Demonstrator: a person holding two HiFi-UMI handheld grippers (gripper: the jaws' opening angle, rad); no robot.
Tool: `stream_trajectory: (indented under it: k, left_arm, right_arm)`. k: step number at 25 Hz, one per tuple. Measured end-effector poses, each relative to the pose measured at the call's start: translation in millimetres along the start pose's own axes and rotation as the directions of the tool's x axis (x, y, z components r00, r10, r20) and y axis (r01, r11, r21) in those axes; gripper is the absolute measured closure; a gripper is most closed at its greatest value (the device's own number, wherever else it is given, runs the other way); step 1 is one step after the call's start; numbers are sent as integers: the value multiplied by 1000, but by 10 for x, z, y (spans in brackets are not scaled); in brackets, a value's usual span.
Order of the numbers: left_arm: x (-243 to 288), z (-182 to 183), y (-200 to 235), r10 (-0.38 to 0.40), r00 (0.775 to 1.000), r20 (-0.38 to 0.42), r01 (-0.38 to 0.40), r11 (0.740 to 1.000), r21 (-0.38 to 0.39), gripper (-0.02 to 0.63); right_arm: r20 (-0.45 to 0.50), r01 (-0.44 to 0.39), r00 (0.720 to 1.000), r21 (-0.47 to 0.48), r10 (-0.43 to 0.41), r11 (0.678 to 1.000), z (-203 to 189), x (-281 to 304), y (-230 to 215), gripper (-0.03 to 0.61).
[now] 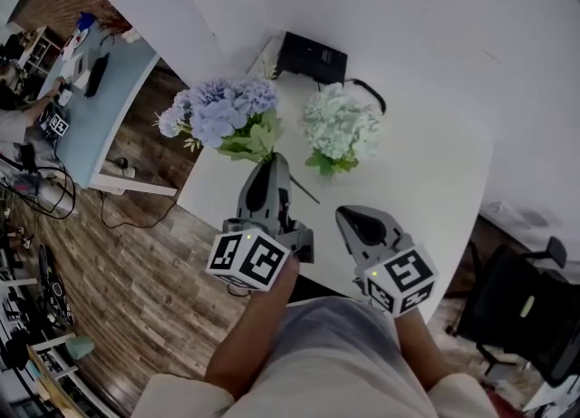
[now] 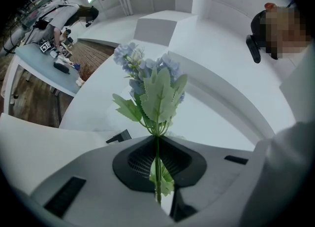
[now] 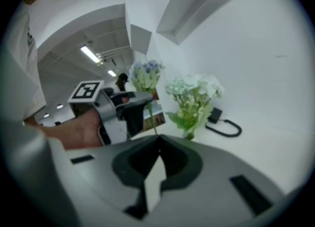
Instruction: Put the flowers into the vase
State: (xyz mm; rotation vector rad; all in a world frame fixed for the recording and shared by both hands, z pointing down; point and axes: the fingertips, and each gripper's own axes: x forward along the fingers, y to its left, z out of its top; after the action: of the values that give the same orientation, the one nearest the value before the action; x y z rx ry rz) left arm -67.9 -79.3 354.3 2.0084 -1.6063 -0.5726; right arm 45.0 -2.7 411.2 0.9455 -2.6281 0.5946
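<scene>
The blue flowers [image 1: 220, 110] are gripped by the left tongs [image 1: 270, 162] and are held in the air over the near left part of the white desk [image 1: 426, 180], clear of its surface. In the left gripper view the thin green stem [image 2: 157, 158] is seen pinched between the two dark pads, which are closed on it; the leaves and pale blue heads rise straight above the jaws. In the head view a short length of the stem is seen sticking out past the tongs toward the middle of the desk.

The right tongs [image 1: 350, 218] are held near the desk's front edge, just beside the left ones and to their right. Their jaws are shut together and nothing is gripped between them — this is plain in the right gripper view.

A second bunch, the white flowers [image 1: 341, 128], is seen upright on the desk beyond both tongs, near the blue bunch but apart from it. What its stems stand in cannot be told from any view.

A black box [image 1: 311, 56] lies at the desk's far edge by the wall, and a looped black cable [image 3: 227, 128] is seen beside it. A wooden floor [image 1: 136, 244] is seen to the left of the desk.
</scene>
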Motion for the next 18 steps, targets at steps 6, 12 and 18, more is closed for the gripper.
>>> stream_trajectory:
  k: [6,12,18]
  left_arm:
    - [100,-9,-16,-4,1000,-1,4,999,39,571]
    - [106,3,3,-17,1000,10,17,998,54,571]
    - [405,-36,-83,-10,1000,18,9,997,73,569]
  right_arm:
    - [4,17,1000,6,-17,1000,24,80,-28,555]
    - [4,35,999,2,-35,999,-16,131,22,555]
    - [-13,35,999,19,-35,999,56,137,-193,555]
